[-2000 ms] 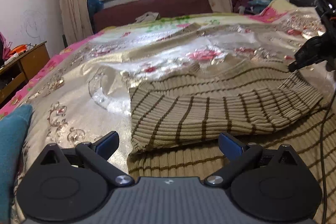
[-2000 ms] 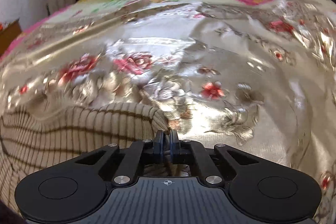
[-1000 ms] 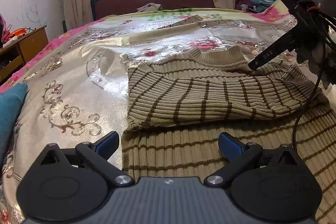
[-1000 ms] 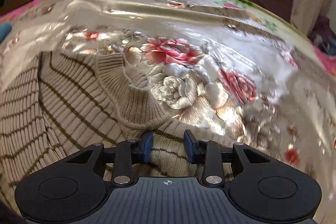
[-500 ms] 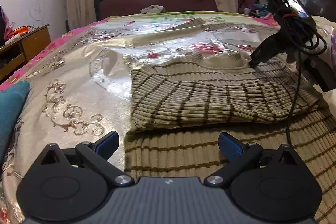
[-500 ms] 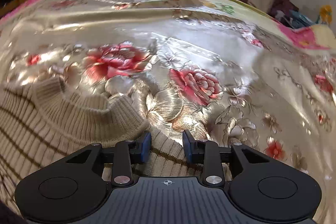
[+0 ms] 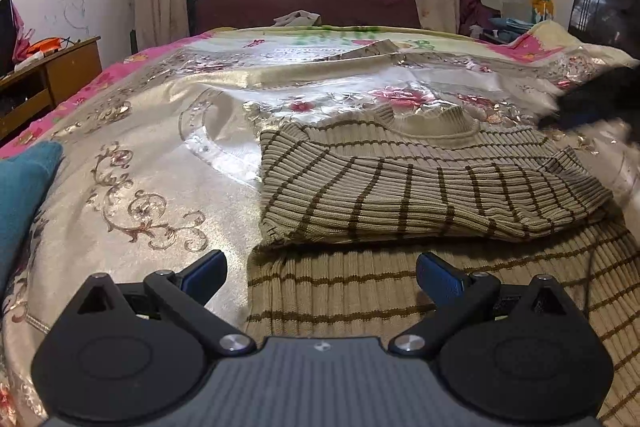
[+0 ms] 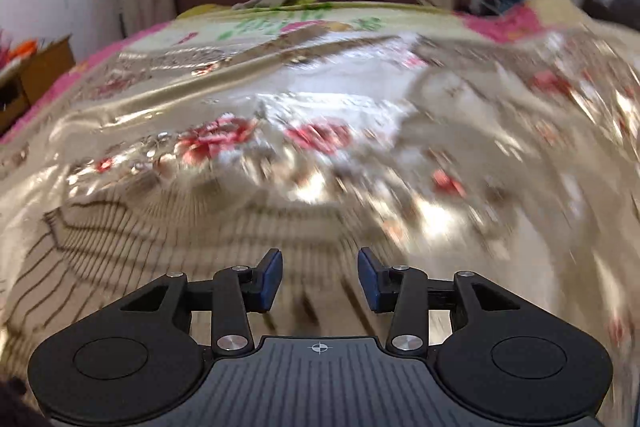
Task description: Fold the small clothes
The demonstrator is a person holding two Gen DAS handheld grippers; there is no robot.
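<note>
A beige ribbed sweater with brown stripes point(image 7: 400, 195) lies on the bed, with a sleeve folded across its chest and its collar at the far side. My left gripper point(image 7: 320, 273) is wide open and empty, hovering low over the sweater's near hem. My right gripper point(image 8: 319, 281) is open and empty above the sweater's far right part point(image 8: 160, 247); that view is blurred by motion. The right gripper also shows as a dark blur at the right edge of the left wrist view point(image 7: 596, 99).
The sweater rests on a shiny gold floral bedspread point(image 7: 160, 155). A teal cloth point(image 7: 20, 187) lies at the near left. A wooden desk point(image 7: 48, 67) stands left of the bed. A dark red headboard point(image 7: 304, 3) and a window are at the far end.
My right gripper let go of the sweater's shoulder, opened wider and pulled back to the right. The sleeve now lies folded across the sweater. My left gripper stayed open, nearly still.
</note>
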